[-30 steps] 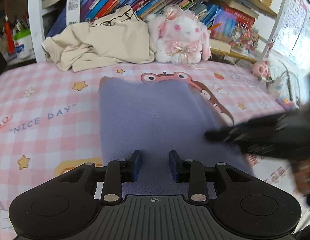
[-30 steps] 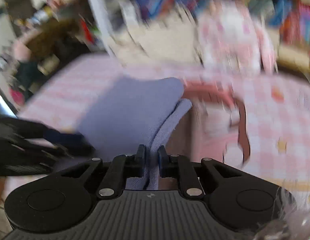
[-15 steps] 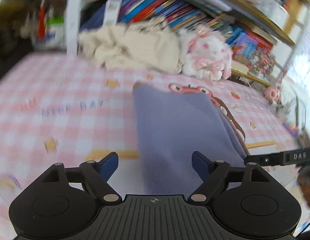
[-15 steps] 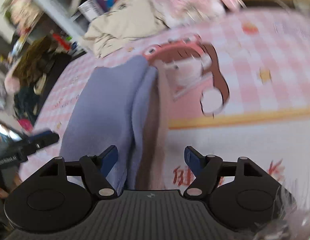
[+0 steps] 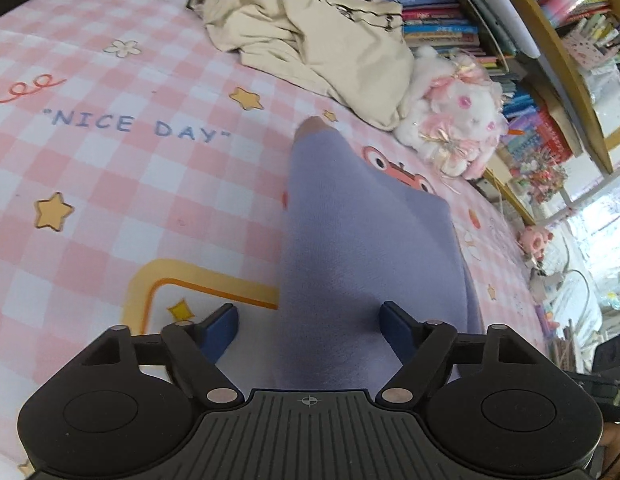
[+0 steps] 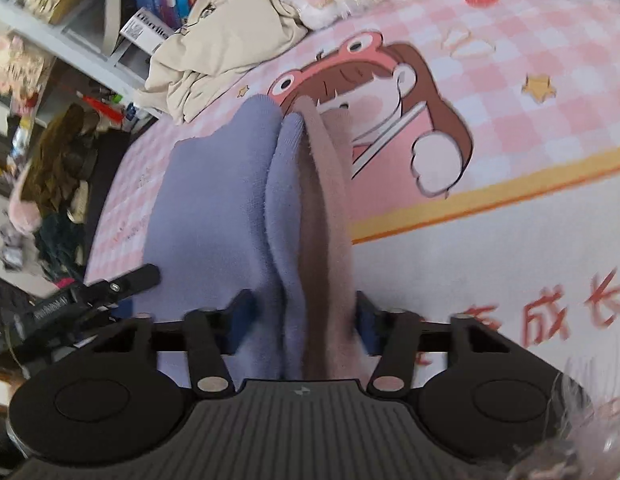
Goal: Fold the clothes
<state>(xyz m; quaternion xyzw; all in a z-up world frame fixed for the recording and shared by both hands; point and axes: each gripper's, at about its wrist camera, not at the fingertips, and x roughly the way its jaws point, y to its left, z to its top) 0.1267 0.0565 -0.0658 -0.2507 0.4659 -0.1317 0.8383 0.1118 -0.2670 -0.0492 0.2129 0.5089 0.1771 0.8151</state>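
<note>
Left wrist view, left to right: pink checked bed sheet (image 5: 110, 184) printed "NICE DAY", then the folded lilac garment (image 5: 362, 248) lying flat on it as a long strip running away from the camera. Behind it a crumpled cream garment (image 5: 310, 36), a white-and-pink plush rabbit (image 5: 458, 120) just beside that, and bookshelves (image 5: 450, 4) at the back.

Left gripper (image 5: 310, 316): jaws spread wide, holding nothing; the near end of the lilac garment lies between and below the fingers. 1.0 s ago these jaws stood much closer together over the same cloth; at 0.5 s ago they were already wide apart. The view has since swung so that the garment reads as slanted.

Right wrist view, left to right: the left gripper's tip (image 6: 122, 280) at the garment's left edge, then the lilac garment (image 6: 214, 208) with stacked folded edges and a brownish-pink layer (image 6: 326, 208) along its right side, then the cartoon print on the bed sheet (image 6: 510, 128).

Right gripper (image 6: 304, 316): jaws wide open to either side of the folded edge, gripping nothing. 1.0 s ago they were pinched on this edge, which was raised; by 0.5 s ago they had let go, and the garment now lies down on the sheet.
</note>
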